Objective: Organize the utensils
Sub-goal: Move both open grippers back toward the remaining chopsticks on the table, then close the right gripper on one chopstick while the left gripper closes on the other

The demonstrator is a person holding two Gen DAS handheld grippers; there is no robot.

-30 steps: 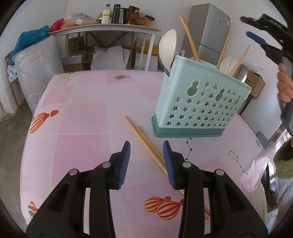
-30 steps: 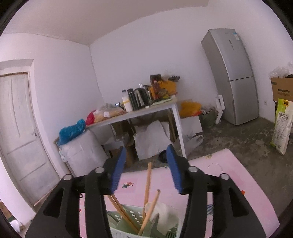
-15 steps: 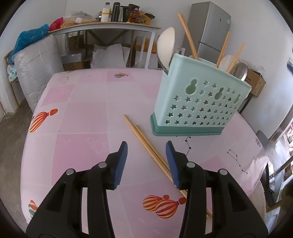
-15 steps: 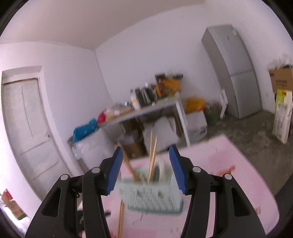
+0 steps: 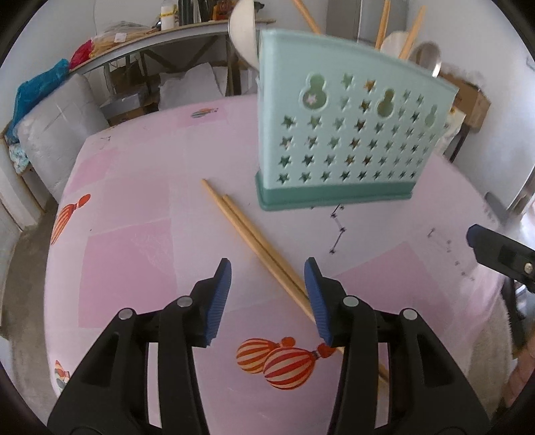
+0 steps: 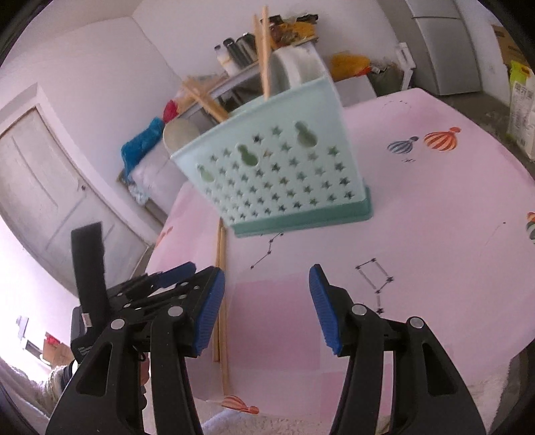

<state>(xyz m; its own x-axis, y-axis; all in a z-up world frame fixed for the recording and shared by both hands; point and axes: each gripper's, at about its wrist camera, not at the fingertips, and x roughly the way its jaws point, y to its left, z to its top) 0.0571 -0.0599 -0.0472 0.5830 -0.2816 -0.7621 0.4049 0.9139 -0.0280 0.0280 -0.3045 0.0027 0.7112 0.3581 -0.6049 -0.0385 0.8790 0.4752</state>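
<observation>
The left claw hangs low over the desk, its jaws having just opened wider; they stand about half apart and grip nothing. A pair of chopsticks lies flat on the pink cloth and runs at a slant between the blue pads, passing close by the right-hand pad without being pressed by either. Beyond the chopsticks' far ends stands the rack, a mint-green holder pierced with stars, upright on the desk. More chopsticks and spoons stick up out of it.

The right claw is also about half open and empty, held over bare cloth near the desk's edge. In its view the rack is ahead and the chopsticks lie to the left, just beside its left pad. The left claw shows there too, close alongside.
</observation>
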